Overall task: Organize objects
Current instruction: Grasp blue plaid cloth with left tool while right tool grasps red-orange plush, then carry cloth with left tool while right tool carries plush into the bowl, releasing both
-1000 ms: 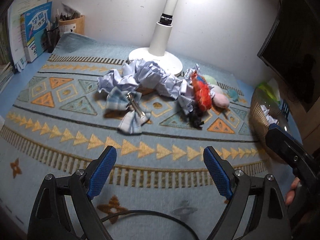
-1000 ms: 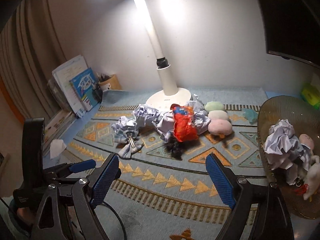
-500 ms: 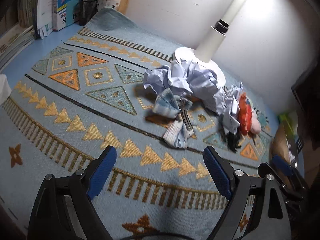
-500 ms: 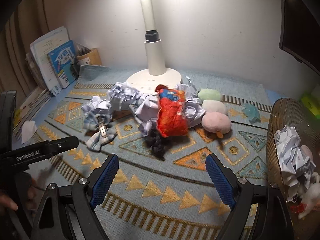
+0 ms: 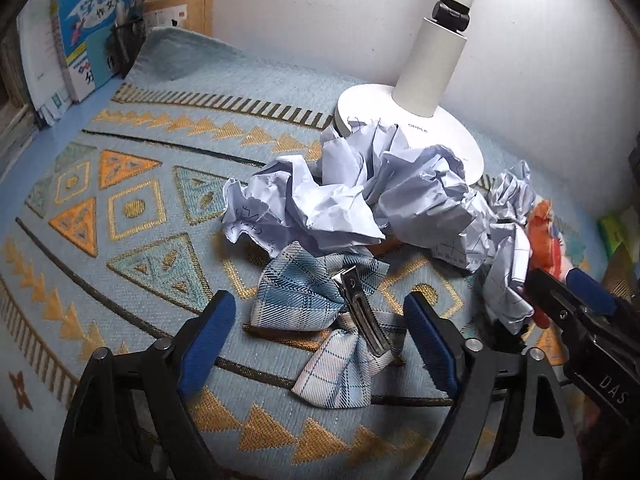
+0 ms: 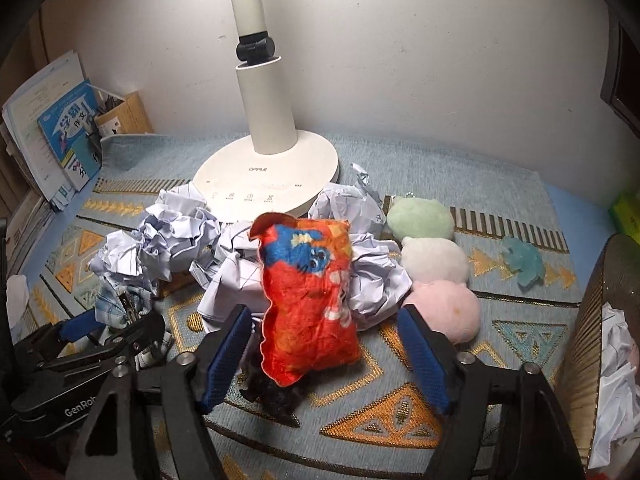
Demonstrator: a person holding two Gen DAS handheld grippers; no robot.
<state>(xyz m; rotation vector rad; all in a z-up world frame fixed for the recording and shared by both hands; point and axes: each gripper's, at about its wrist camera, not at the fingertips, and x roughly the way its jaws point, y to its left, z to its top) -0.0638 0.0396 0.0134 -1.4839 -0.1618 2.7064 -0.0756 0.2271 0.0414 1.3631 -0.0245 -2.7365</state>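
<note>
With both jaws spread wide, lower your left gripper (image 5: 316,338) squarely over the plaid bow hair clip (image 5: 332,312) and your right gripper (image 6: 324,354) around the red plush pouch (image 6: 308,304), clear of the crumpled paper (image 5: 344,196).

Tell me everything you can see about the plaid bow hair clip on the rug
The plaid bow hair clip is made of woven-looking fabric in blue, white and pale pink checks, with a silver metal clip bar across its middle, facing up. It lies flat on the patterned rug, loops spread and tails trailing toward the camera. Its upper edge meets the crumpled paper. The open left gripper has a finger on either side of it, not gripping. In the right wrist view it is mostly hidden behind the left gripper.
</note>
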